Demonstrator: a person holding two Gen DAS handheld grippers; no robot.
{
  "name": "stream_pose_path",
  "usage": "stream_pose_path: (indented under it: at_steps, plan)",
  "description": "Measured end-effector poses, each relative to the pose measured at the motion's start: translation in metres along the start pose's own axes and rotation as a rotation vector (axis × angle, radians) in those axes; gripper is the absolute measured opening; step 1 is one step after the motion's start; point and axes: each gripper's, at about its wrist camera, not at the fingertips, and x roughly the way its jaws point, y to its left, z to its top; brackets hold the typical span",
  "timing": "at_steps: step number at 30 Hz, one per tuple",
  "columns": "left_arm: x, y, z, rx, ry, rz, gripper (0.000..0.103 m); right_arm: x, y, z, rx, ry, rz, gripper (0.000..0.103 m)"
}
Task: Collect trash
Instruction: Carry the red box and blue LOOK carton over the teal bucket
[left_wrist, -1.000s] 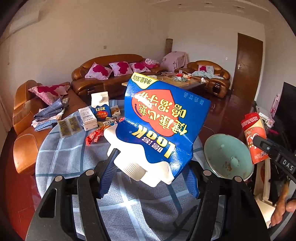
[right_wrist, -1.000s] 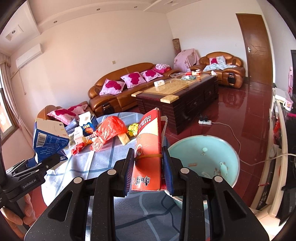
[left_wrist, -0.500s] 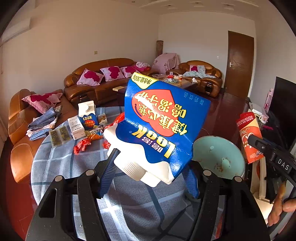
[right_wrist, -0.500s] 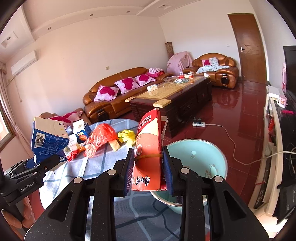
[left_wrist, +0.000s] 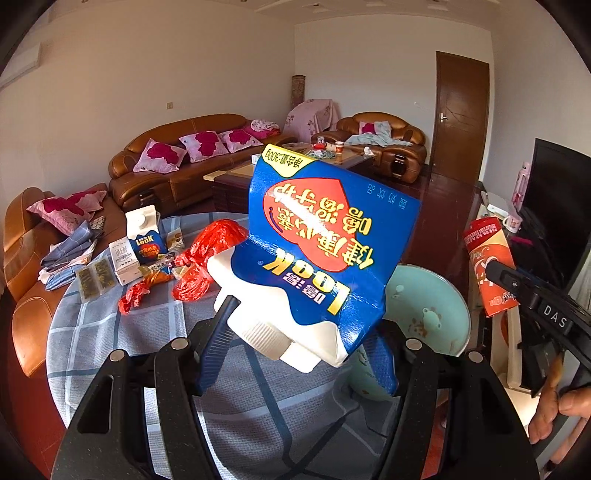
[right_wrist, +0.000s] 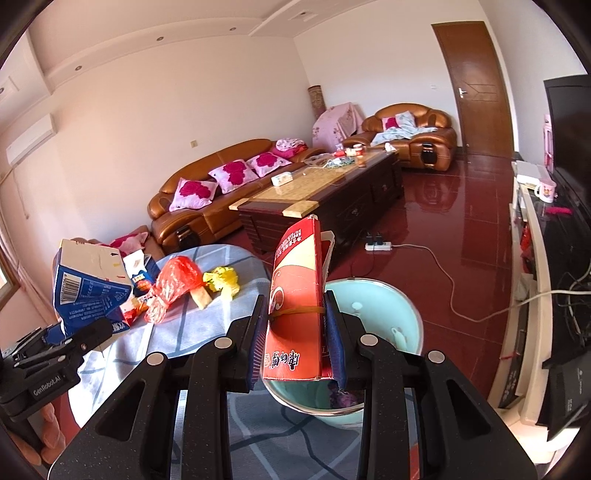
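Two grippers aloft, left gripper (left_wrist: 295, 332) pinching blue-and-white LOOK milk carton (left_wrist: 325, 251), right gripper (right_wrist: 297, 339) clamping flattened red cardboard box (right_wrist: 295, 306), seemingly above pale-green plastic bin (right_wrist: 388, 295).

Leather sofas (right_wrist: 221, 199), glossy red floor (right_wrist: 443, 229)

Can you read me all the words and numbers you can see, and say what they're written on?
"LOOK" and "300g", upside down: blue milk carton in the left gripper.
"LOOK": small carton on the table.
"DAS": right gripper body.
"GenRobot.AI": left gripper body, seen from the right wrist.
Chinese print on both cartons and the red box: I can't read it reliably.
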Motion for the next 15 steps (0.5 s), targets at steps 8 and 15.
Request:
stream_pose_path:
  at_steps: [8,15]
  plan:
    - [0.011,-0.025,0.004,0.028,0.017,-0.038,0.064,0.003,-0.015,0.000,0.024,0.004,-0.029,0.031]
    - [0.026,-0.043,0.003,0.051,0.047,-0.058,0.064,0.013,-0.032,-0.005,0.050,0.028,-0.061,0.031]
